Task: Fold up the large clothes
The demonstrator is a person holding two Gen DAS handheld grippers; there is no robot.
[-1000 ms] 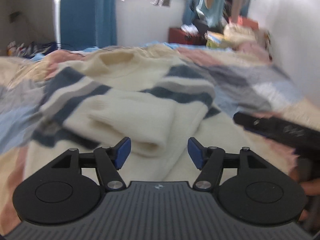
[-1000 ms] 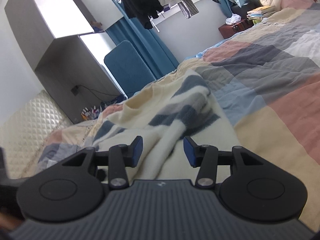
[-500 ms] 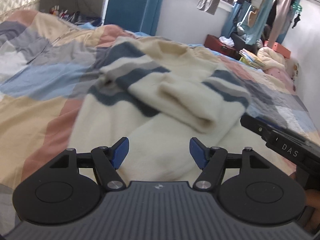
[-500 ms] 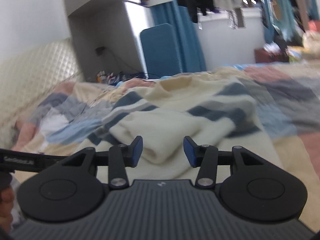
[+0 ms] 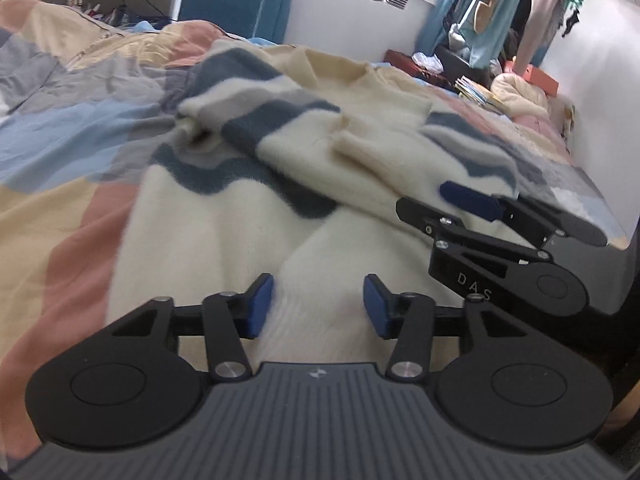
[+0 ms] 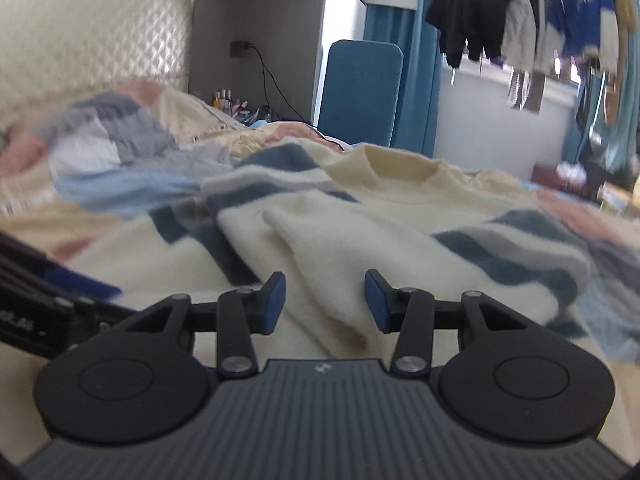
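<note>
— Both grippers have come lower and nearer the sweater [image 5: 248, 216] than they were a second ago, haven't they? And the right one has rolled level; a second ago its view of the room was tilted.

— Yes. The left gripper [image 5: 318, 306] now sits over the bottom part of the sweater, cream knit showing between its blue pads [image 5: 258, 304]. Its jaws are closing, but the pads are not pressing the cloth; there is a gap on each side.

— And the right gripper [image 6: 325, 300]?

— Its jaws stand apart too, partway, with a fold of cream knit lying in the gap. The pads do not pinch it. In the left view it shows from the side at the right, over the sweater's right edge, just beside the left one.

— Where does the sweater lie?

— Spread on the bed, on a patchwork quilt [image 5: 48, 136] of blue, grey, pink and tan blocks. It is cream with dark blue and grey stripes. Both sleeves are folded in across the chest, and the collar [image 6: 404, 176] points away toward the window wall.

— Anything behind it?

— A blue padded chair back [image 6: 360, 88] beyond the bed, blue curtains, and clothes [image 6: 472, 4] hanging along the window. The quilted headboard [image 6: 92, 40] shows at the left of the right view, blurred.
</note>
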